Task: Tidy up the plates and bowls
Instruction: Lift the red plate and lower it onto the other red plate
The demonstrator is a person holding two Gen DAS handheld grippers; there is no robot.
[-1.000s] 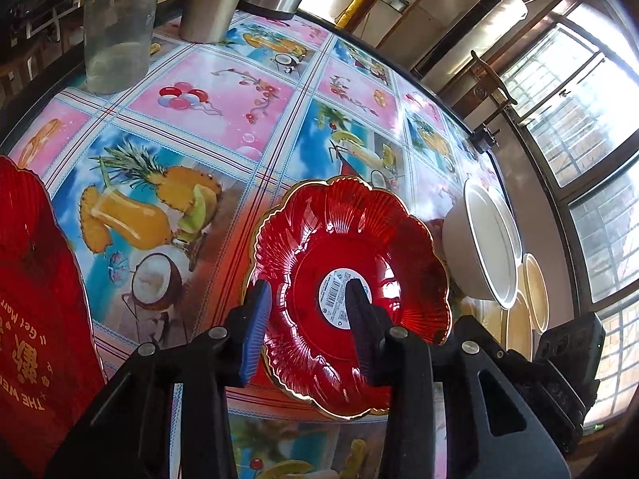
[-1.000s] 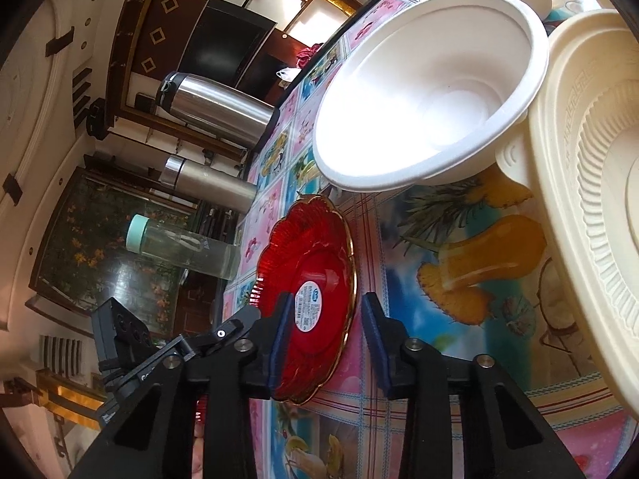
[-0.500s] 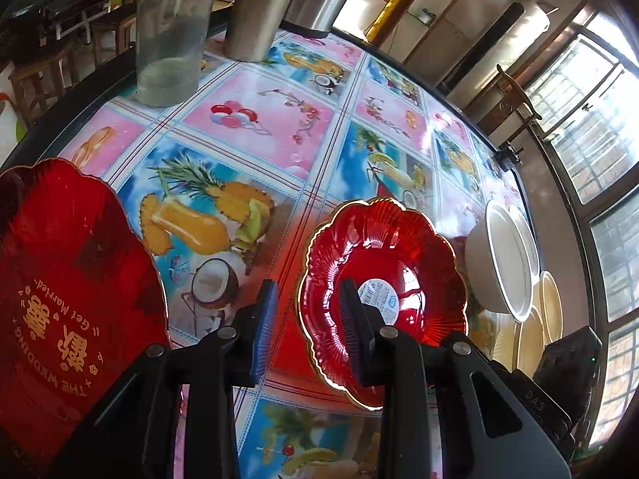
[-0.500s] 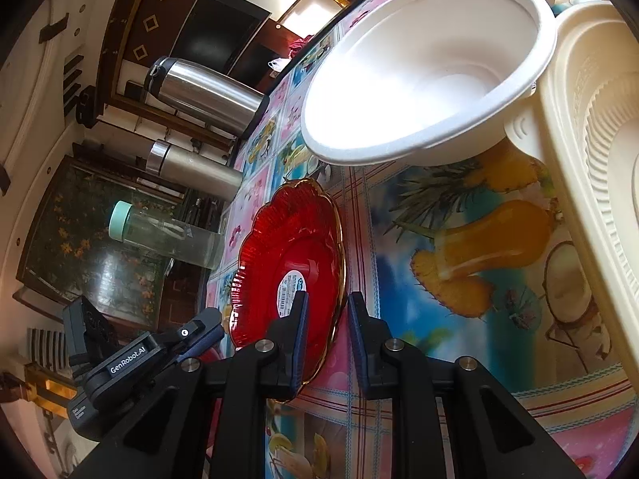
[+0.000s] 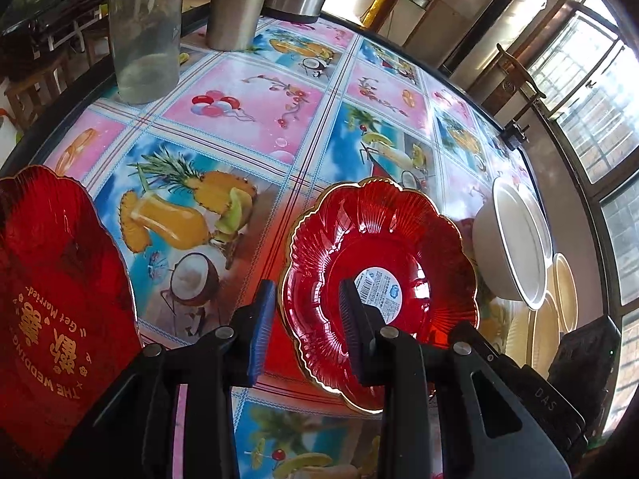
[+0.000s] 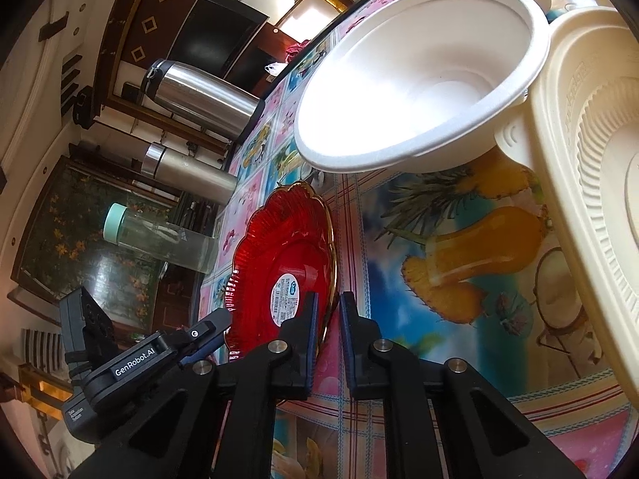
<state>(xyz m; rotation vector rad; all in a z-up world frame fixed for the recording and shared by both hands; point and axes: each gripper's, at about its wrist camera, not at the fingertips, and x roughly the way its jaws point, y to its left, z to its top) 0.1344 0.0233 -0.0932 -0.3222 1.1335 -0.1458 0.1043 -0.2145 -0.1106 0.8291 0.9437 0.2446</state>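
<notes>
Over the last second my right gripper [image 6: 326,321] had narrowed from a wide spread until its jaws pinched the near gold rim of the red scalloped plate [image 6: 287,271], one pad inside the rim and one outside. My left gripper [image 5: 307,329] had slid across, so its jaws stood released astride the plate's [image 5: 379,279] opposite edge, one pad over the dish and one over the tablecloth [image 5: 239,119].

I judged the plate belonged on the red wedding plate [image 5: 56,279] to the left. To lift cleanly I needed the pinch seated past the thin rim, then a level raise, since a one-sided hold would let it droop.

I could not tell whether the right pads truly bit or only flanked the rim. The cream tray [image 6: 591,159] ran off frame, and the white bowl [image 6: 419,76] hid what lay behind it.
</notes>
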